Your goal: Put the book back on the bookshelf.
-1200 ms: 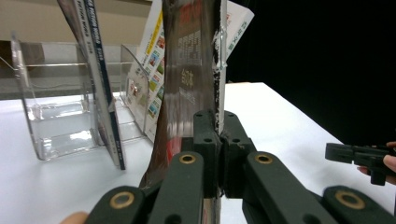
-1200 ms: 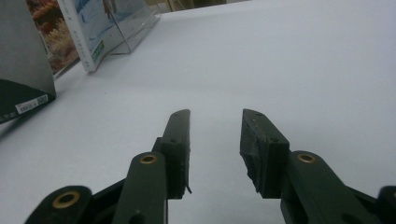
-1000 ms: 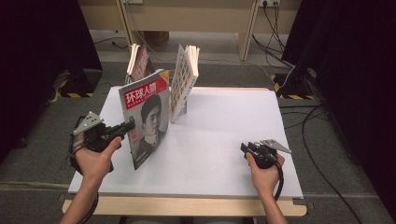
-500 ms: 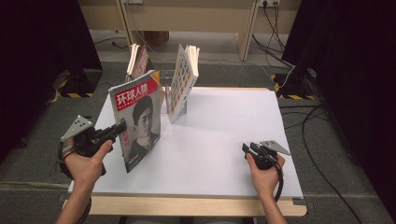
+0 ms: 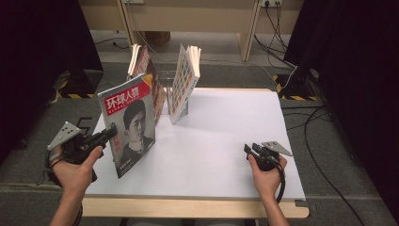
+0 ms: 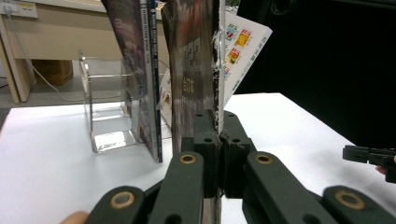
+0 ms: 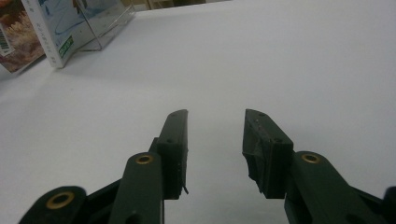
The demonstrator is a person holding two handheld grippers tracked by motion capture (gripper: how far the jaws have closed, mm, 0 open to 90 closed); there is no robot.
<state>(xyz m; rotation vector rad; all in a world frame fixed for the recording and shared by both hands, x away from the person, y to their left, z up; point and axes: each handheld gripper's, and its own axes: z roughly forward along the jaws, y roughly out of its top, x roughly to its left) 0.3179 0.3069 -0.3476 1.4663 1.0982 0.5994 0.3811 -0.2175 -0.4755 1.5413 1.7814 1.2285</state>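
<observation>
At the frame's left your left tongs (image 5: 109,135) clamp the magazine (image 5: 129,123) upright, mid-carry; right tongs (image 5: 248,150) gape idle; next, lay it flat on the bench (image 5: 226,136).

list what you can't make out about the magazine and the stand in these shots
- Magazine, left gripper view: its cover is edge-on and cut off by the top edge; the left gripper hides its lower edge.
- Small print on the magazine cover, high view: too small to read.
- Clear acrylic stand, high view: mostly hidden behind the leaning books.
- Right gripper, right gripper view: the books' titles are cut off at the upper left corner.
</observation>
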